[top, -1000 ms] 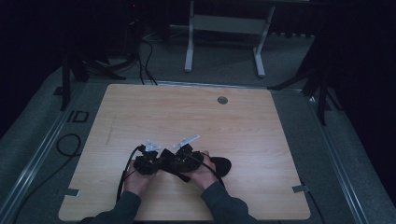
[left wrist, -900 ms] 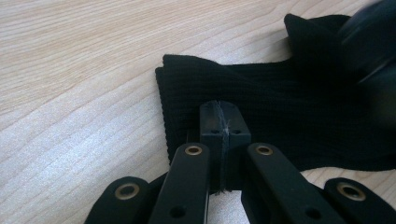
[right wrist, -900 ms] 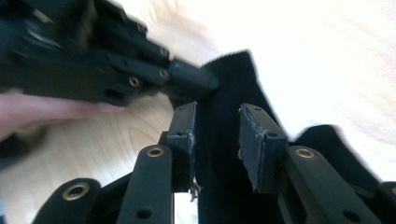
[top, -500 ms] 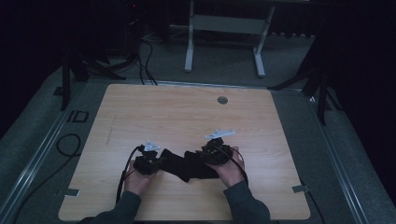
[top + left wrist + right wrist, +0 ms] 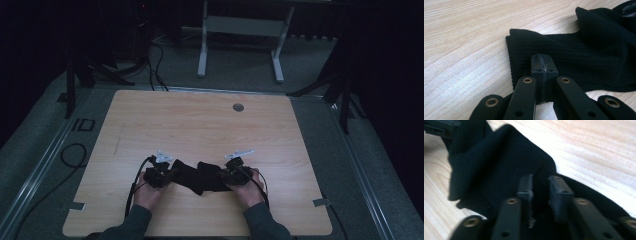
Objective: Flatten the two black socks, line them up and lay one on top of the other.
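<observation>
A black ribbed sock (image 5: pixel 200 177) lies stretched left to right on the wooden table (image 5: pixel 200 120), near its front edge. My left gripper (image 5: pixel 167 172) is at the sock's left end. In the left gripper view its jaws (image 5: pixel 541 56) are shut on the edge of the sock (image 5: pixel 586 55). My right gripper (image 5: pixel 231 172) is at the sock's right end. In the right gripper view its jaws (image 5: pixel 541 182) stand apart over the bunched sock (image 5: pixel 499 162), which lies under and between them. That view is blurred.
A round grommet (image 5: pixel 238 107) sits near the table's far edge. Cables trail off the table's left side to the floor (image 5: pixel 70 155). A metal stand (image 5: pixel 240 30) is on the floor beyond the table.
My right gripper moved away to the right from the left one, and the sock got drawn out between them. The left gripper stayed where it was.
</observation>
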Tool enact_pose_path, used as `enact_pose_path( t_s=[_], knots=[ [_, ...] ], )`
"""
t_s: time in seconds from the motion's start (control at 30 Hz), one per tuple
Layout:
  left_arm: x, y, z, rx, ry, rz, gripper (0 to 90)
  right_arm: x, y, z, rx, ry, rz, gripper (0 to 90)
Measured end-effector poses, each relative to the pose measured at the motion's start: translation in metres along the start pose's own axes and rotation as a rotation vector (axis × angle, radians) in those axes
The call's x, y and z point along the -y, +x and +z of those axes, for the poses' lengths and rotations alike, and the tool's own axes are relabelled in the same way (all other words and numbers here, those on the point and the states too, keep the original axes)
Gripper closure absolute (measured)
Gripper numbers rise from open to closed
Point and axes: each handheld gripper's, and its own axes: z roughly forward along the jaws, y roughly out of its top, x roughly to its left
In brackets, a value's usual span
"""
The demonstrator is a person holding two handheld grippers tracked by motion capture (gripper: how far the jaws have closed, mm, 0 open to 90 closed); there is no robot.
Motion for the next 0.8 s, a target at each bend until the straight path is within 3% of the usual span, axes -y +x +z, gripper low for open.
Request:
enact_pose_path(
  t_s=[0.1, 0.33, 0.5, 0.67, 0.8],
  knots=[
    [0.0, 0.0, 0.0, 0.002, -0.001, 0.0, 90.0, 0.004, -0.003, -0.003, -0.01, -0.014, 0.009, 86.5],
    [0.0, 0.001, 0.0, 0.006, 0.001, 0.0, 90.0, 0.012, -0.014, -0.031, -0.021, -0.052, 0.027, 86.7],
    [0.0, 0.001, 0.0, 0.006, 0.003, 0.004, 90.0, 0.014, -0.026, -0.049, -0.002, -0.066, 0.038, 85.7],
    [0.0, 0.001, 0.0, 0.006, 0.004, 0.007, 90.0, 0.015, -0.036, -0.06, 0.042, -0.069, 0.043, 86.1],
    [0.0, 0.001, 0.0, 0.005, 0.0, 0.008, 90.0, 0.017, -0.043, -0.066, 0.05, -0.069, 0.051, 86.2]
  ],
)
